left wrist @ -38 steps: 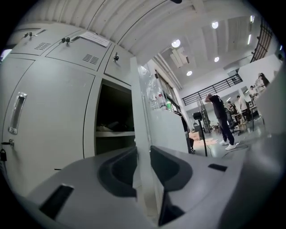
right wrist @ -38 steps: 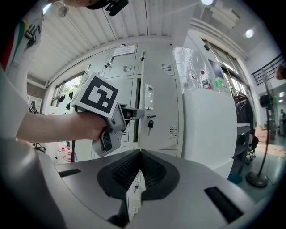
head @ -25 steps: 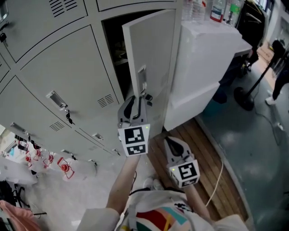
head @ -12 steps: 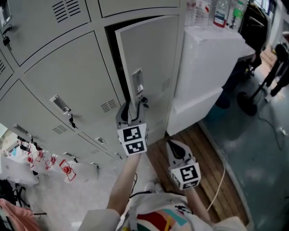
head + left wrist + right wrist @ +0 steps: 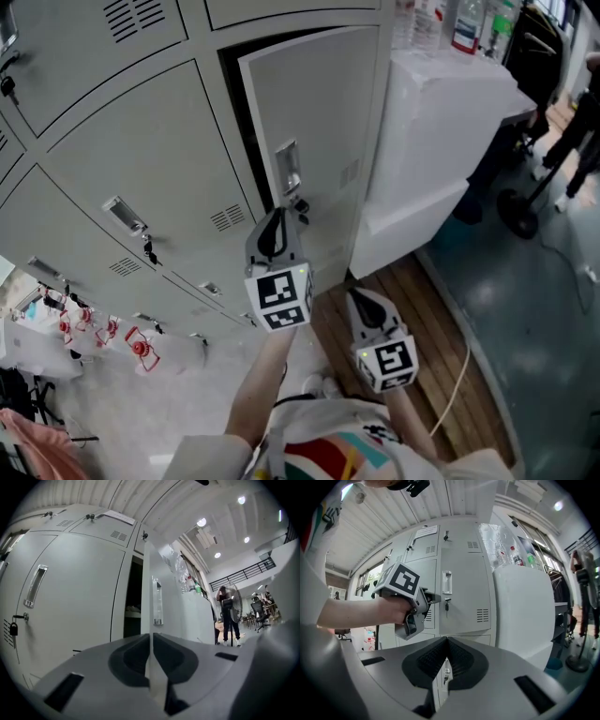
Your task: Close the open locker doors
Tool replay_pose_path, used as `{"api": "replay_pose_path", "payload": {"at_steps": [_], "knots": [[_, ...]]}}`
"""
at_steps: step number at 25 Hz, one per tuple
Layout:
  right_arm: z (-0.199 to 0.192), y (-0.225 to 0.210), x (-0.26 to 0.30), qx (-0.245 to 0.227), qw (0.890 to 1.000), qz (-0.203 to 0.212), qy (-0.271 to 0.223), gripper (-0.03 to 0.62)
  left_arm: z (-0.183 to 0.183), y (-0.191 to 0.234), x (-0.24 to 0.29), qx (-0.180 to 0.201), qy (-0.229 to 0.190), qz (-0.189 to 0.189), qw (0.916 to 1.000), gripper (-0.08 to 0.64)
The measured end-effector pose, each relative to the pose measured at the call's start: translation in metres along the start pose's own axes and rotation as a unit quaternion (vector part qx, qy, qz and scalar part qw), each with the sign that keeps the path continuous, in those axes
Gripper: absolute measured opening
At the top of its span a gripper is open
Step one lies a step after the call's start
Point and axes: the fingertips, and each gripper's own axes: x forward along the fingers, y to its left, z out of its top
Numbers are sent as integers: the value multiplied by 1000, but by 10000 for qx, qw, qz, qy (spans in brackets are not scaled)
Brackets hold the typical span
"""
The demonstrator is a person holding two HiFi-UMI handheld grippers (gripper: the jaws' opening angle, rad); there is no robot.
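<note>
Locker interior (image 5: 132,585) hides behind ajar door (image 5: 319,112); left gripper (image 5: 278,214) fingers just closed empty, right gripper (image 5: 354,295) shut.

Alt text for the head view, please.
Left gripper, fingers just closed on nothing, points at a partly open grey locker door below its handle. Right gripper hangs lower, over wooden boards. Closed lockers stand left, a white cabinet right.
</note>
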Motion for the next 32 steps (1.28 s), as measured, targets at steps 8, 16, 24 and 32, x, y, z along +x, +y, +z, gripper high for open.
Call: {"api": "replay_pose_path", "payload": {"at_steps": [8,16,24,32], "knots": [[-4,-1,0,46,10000,-11,82,6,-14,-1,10,39,286,-66,9996,23],[-9,-10,-1,56,9998,-130,142,5,-25,4,21,-36,390,-6,9992,21],[-15,-18,1,114,9993,-264,245,6,-33,19,33,-181,495,171,9985,21],[-19,-25,4,139,9985,-385,353,6,-48,33,52,-403,689,305,9963,25]]}}
